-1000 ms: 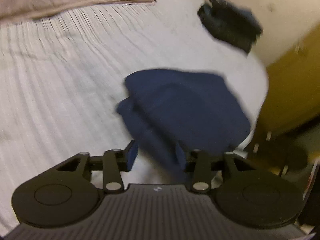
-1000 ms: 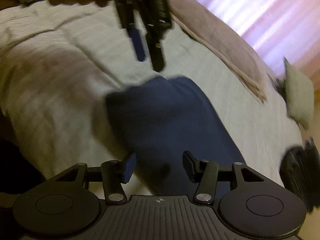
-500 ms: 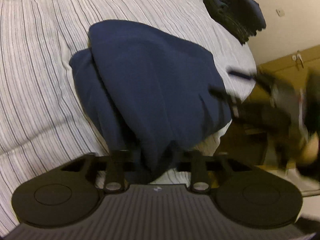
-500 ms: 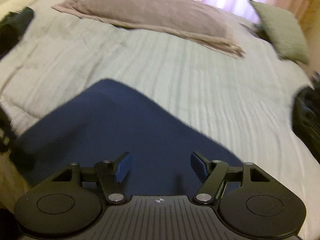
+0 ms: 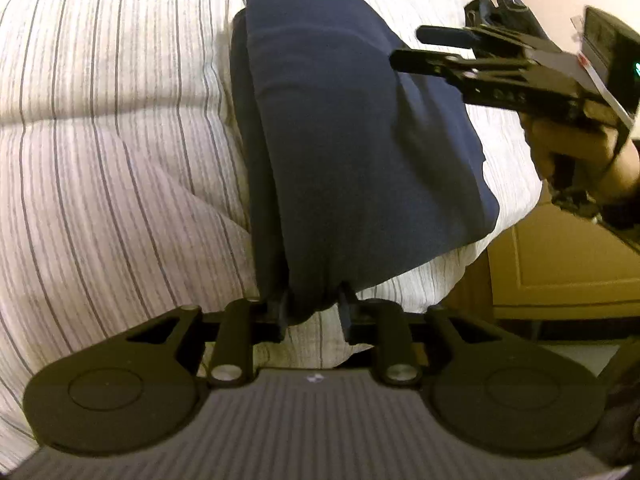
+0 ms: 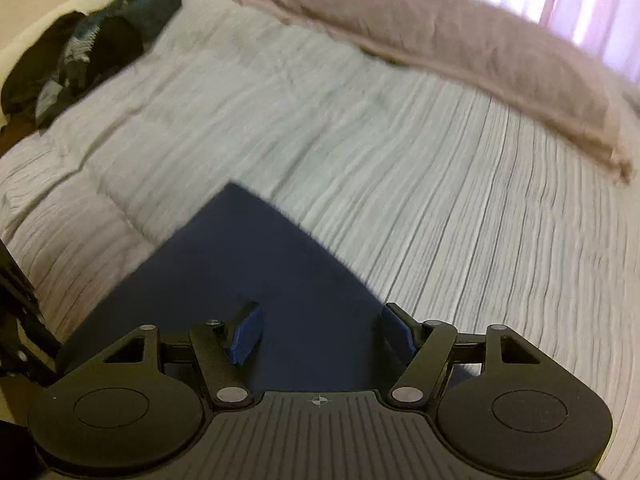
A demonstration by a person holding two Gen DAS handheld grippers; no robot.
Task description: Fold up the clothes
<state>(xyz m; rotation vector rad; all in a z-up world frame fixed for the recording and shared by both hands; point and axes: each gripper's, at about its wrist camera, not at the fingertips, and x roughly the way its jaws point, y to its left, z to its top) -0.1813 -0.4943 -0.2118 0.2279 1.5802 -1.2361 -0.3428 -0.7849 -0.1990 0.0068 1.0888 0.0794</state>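
Though spread wide over the striped duvet (image 5: 120, 152), still only soft cloth: folded navy garment (image 5: 352, 128), lying in several layers near the bed's near edge, one corner hanging slightly past it. Probably light, limp and non-slippery, likely to sag and unfold if lifted by one point. Best taken at a doubled edge or corner, through all layers together, with a second hold on the opposite side. Far off toward the bed's far corner, a heap of dark clothes (image 6: 80, 52); along the far edge, a beige pillow (image 6: 460, 48). Left gripper (image 5: 312, 314): fingers pinched on the garment's near hem. Right gripper (image 6: 320, 330): fingers spread apart, empty, poised over the cloth.
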